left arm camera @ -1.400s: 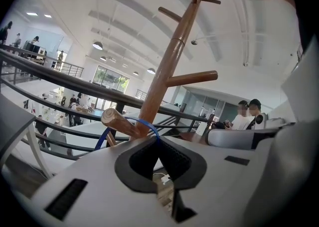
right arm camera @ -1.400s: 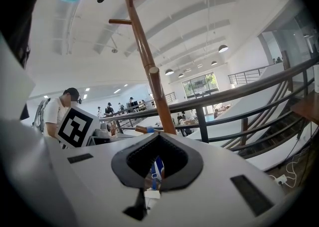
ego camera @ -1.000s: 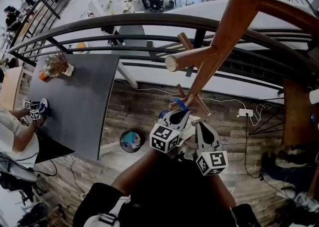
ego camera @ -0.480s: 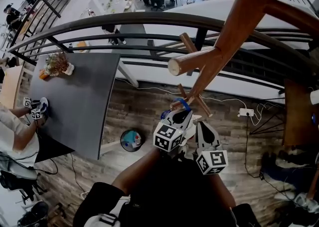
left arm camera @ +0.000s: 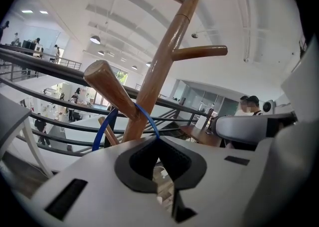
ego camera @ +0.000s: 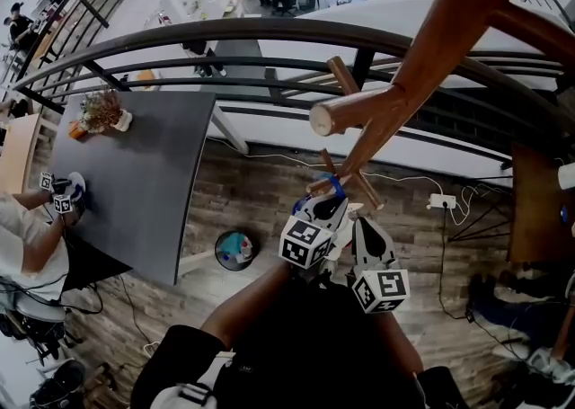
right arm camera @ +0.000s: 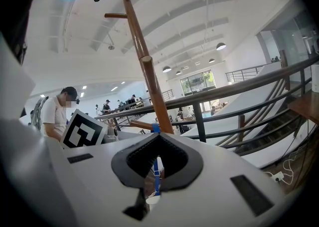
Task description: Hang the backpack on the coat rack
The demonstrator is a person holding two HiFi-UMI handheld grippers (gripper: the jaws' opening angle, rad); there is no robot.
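Observation:
A wooden coat rack (ego camera: 422, 48) rises close in front of me, pegs sticking out at several heights. In the left gripper view the backpack's blue hanging loop (left arm camera: 102, 131) lies over a short low peg (left arm camera: 107, 86) and runs down into my left gripper (left arm camera: 158, 141), which is shut on it. My right gripper (right arm camera: 157, 138) sits just right of the left one, and the blue strap (right arm camera: 156, 171) passes between its closed jaws. In the head view both grippers, left (ego camera: 325, 205) and right (ego camera: 364, 227), are beside the low peg (ego camera: 325, 184). The dark bulk below them hides the bag's body.
A black curved railing (ego camera: 225, 39) runs behind the rack. A dark table (ego camera: 135, 182) with a potted plant (ego camera: 99, 115) stands at the left, where another person (ego camera: 27, 236) works. A round object (ego camera: 235, 250), a power strip (ego camera: 442, 203) and cables lie on the wooden floor.
Both grippers have shifted slightly up and to the right toward the low peg, carrying the blue loop with them.

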